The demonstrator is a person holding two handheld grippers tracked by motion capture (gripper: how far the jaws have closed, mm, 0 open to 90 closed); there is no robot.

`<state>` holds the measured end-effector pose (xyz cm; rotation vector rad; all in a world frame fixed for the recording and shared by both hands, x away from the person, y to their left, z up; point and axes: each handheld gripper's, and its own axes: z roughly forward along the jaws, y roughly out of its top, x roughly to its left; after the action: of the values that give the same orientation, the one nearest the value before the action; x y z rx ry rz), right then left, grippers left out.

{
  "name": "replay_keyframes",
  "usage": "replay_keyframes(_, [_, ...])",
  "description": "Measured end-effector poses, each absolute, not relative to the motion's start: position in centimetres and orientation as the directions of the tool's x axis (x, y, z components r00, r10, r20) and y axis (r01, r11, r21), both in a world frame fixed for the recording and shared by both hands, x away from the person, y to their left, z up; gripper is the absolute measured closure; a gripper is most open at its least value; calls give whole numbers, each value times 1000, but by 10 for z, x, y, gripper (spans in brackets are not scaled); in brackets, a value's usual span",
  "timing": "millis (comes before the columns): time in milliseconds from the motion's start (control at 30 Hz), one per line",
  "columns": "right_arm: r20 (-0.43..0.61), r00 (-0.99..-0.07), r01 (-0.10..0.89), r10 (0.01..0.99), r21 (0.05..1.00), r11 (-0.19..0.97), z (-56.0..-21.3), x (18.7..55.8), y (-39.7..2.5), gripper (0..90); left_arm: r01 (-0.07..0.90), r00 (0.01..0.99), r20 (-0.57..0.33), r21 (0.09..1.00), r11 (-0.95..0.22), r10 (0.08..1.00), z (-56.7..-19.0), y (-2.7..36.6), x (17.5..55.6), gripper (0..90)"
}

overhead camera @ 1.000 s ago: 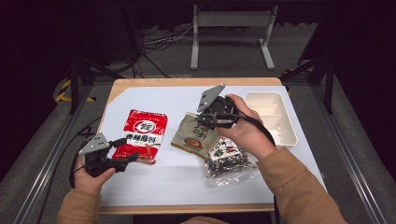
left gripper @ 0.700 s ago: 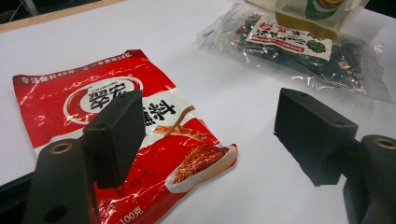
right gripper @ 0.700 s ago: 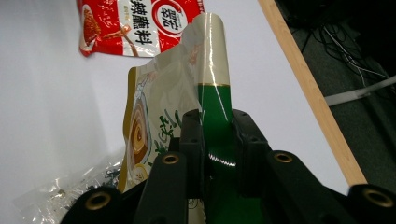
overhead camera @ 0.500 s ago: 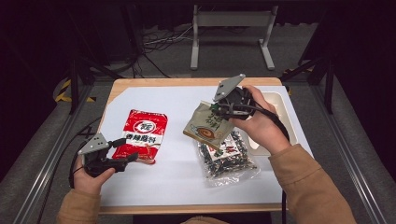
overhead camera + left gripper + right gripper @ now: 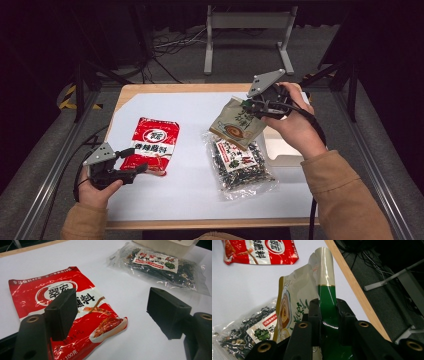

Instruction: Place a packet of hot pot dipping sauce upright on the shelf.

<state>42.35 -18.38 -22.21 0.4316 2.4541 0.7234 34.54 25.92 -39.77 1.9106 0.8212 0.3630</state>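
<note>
Right now my right gripper [image 5: 248, 106] has its jaws clenched on the upper edge of the beige-and-green pouch [image 5: 237, 128], which hangs in the air above the white table cover [image 5: 190, 190], over the near edge of the clear bag of dark dried mix [image 5: 239, 163] and just beside the white tray [image 5: 280, 150]. In the right gripper view the jaws pinch a green strip of the pouch [image 5: 327, 312], and the top of it curls up past them.

I judge the pouch light and soft: it droops and tilts from a single pinch point, so it will swing if I move fast. Its film looks glossy, so it could slip; I would keep the hold on the flat sealed edge, not the puffed middle, where the jaws would only crush the contents.

Its face is pale beige with a round brown bowl picture and dark green lettering, and one side is deep green with a shiny highlight.

My left gripper [image 5: 131, 162] rests low at the near corner of the red sachet [image 5: 152, 144], jaws apart and holding nothing; the left gripper view shows the red sachet [image 5: 67, 312] lying flat beneath the spread jaws.
</note>
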Motion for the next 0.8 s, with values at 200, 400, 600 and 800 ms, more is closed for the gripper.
replay_keyframes(200, [-420, -777, 167, 469, 581, 796, -215, 428, -204, 764, 388, 723, -100, 877, -282, 684, -398, 261, 344, 252])
replay_keyframes(400, [-432, -757, 172, 490, 591, 788, -213, 433, -220, 763, 389, 721, -99, 877, -282, 686, -398, 261, 344, 252])
replay_keyframes(600, [-449, -742, 170, 497, 592, 788, -211, 436, -231, 762, 391, 721, -101, 876, -282, 686, -398, 261, 344, 252])
replay_keyframes(800, [-470, -723, 165, 506, 594, 787, -209, 440, -244, 762, 390, 721, -101, 877, -282, 685, -398, 261, 345, 252])
